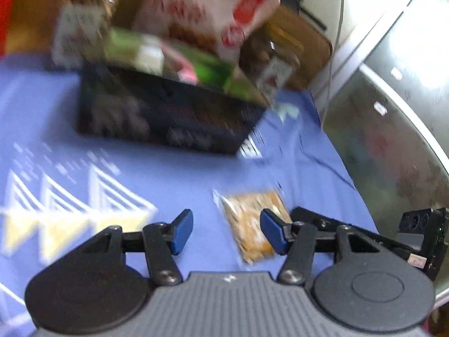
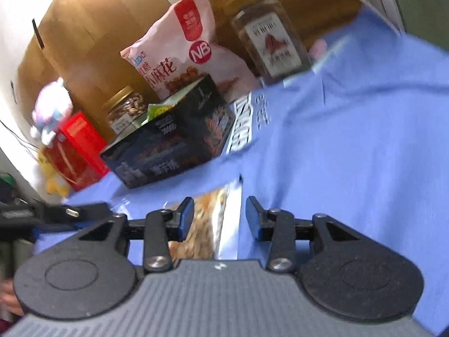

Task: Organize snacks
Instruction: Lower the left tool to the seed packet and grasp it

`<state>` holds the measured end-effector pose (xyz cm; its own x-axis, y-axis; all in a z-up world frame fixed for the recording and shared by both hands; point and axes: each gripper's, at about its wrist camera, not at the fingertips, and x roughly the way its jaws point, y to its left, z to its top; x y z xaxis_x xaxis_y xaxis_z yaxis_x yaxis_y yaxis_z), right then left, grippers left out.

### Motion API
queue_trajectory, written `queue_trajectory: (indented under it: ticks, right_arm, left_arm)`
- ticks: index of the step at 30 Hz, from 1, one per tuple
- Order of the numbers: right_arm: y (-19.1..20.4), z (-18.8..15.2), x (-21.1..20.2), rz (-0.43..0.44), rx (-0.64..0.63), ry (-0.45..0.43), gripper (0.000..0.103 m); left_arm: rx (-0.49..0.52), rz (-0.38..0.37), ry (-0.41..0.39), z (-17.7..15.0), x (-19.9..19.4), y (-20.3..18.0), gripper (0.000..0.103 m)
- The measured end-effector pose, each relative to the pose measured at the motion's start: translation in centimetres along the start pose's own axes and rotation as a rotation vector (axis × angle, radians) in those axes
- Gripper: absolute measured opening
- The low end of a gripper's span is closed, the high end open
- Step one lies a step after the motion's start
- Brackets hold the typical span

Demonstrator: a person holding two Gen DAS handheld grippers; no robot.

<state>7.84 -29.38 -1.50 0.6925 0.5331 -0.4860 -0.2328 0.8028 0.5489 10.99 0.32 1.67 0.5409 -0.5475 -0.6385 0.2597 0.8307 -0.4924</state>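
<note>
The left gripper [image 1: 226, 231] is being held low over a blue cloth [image 1: 168, 174], and its blue pads [image 1: 183, 231] are being kept spread apart with nothing between them. A small packet [image 1: 249, 224] of golden snacks is lying flat on the cloth, near the gripper and a bit to the right. The right pad is sitting over the packet's right edge; whether it is touching cannot be told. The picture is being blurred.

The right gripper [image 2: 220, 219] is also being held open. The same packet [image 2: 207, 224] is lying on the cloth under the gap and under the left pad [image 2: 186, 219]. Nothing is being pinched.

Farther off, a black box [image 1: 168, 112] is resting on the cloth. A green box [image 1: 174, 59] is showing just behind it. A pink bag [image 2: 179, 47] is leaning up behind the boxes. A jar [image 2: 269, 42] is standing to the right of the bag, and a nut jar [image 2: 123, 109] is standing to the left. A red box [image 2: 75, 148] and a soft toy [image 2: 50, 109] are seen at the far left.
</note>
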Motion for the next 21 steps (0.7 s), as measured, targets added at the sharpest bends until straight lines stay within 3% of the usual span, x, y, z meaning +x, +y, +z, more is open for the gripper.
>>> queue_trajectory:
  ticks: [1, 7, 10, 11, 13, 14, 17, 21]
  right_arm:
    - [0.1, -0.2, 0.1, 0.012, 0.01, -0.002, 0.044]
    - [1.3, -1.2, 1.0, 0.121, 0.051, 0.059, 0.04]
    - [2.0, -1.7, 1.1, 0.142, 0.042, 0.071, 0.039]
    - [2.2, -1.9, 1.1, 0.152, 0.041, 0.076, 0.038]
    - [2.4, -2.2, 1.4, 0.188, 0.052, 0.113, 0.02]
    - [2.5, -2.5, 1.5, 0.214, 0.066, 0.129, 0.017]
    - [3.9, -3.1, 1.0, 0.232, 0.016, 0.12, 0.015]
    - [5.0, -2.9, 0.8, 0.353, 0.066, 0.143, 0.015]
  left_arm:
    - [-0.017, -0.005, 0.025, -0.3, 0.8, 0.0, 0.054]
    - [-0.048, -0.014, -0.027, -1.3, 1.2, 0.0, 0.057]
    - [-0.081, -0.038, -0.033, -1.7, 0.8, 0.6, 0.052]
    - [-0.093, -0.034, -0.035, -1.8, 0.7, 0.8, 0.046]
    - [-0.105, -0.028, -0.03, -1.9, 0.3, 0.9, 0.04]
    - [-0.112, -0.025, -0.03, -2.0, 0.1, 0.9, 0.039]
    - [-0.123, -0.03, -0.043, -2.6, -1.0, 1.1, 0.039]
    - [-0.132, -0.05, -0.107, -4.0, -4.4, 1.9, 0.041]
